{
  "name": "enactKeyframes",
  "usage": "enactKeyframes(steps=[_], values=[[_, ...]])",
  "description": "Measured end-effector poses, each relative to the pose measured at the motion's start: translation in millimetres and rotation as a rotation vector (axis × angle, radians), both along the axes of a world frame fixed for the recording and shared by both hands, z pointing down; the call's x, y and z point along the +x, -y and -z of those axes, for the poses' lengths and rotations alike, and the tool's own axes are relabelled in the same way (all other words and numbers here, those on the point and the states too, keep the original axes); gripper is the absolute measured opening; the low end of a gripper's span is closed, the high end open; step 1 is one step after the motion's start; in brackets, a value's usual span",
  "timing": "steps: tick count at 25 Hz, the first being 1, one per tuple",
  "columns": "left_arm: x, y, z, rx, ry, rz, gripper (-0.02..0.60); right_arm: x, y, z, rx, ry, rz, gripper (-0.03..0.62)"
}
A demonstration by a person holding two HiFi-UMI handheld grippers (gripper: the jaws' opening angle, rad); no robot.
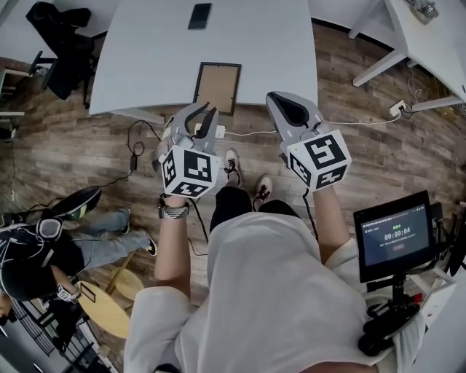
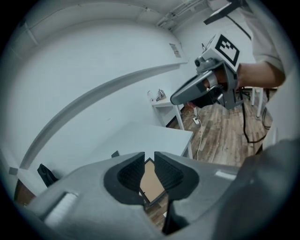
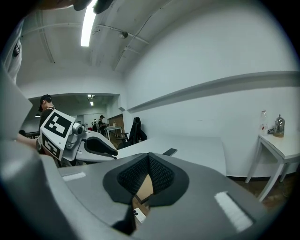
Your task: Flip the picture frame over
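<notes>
While both claws hover in the air on the near side of the white counter (image 1: 145, 51), the picture frame (image 1: 217, 87) lies flat on it, close to the near edge, its brown panel facing up inside a dark border. The left claw (image 1: 204, 116) has its jaws parted by a narrow gap with nothing between them; the frame shows through that gap, well beyond the pads. The right claw (image 1: 280, 102) has its jaws drawn together at the tips and grips nothing. Neither claw touches the frame, and both point towards it, side by side. A dark phone (image 1: 199, 15) rests farther back on the counter, well apart from the frame.
</notes>
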State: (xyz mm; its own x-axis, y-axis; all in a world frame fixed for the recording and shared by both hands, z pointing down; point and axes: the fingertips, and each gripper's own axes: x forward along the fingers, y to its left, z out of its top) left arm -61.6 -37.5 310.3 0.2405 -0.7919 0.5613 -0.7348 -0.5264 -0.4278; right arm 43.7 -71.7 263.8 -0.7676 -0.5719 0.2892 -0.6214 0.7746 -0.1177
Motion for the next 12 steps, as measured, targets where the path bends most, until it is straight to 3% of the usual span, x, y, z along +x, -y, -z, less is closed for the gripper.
enactKeyframes(steps=[4,8,12], values=[[0,-1,-15,-0.025,0.053,-0.020,0.078,4,-2,-12,-0.024,-0.011,-0.012,0.002],[-1,-7,-30,-0.048,0.180,-0.052,0.087,11,-4,-18,-0.048,-0.016,-0.033,0.002],[-19,0,-69,-0.088,0.194,-0.062,0.092,0,5,-61,-0.079,-0.037,-0.065,0.002]])
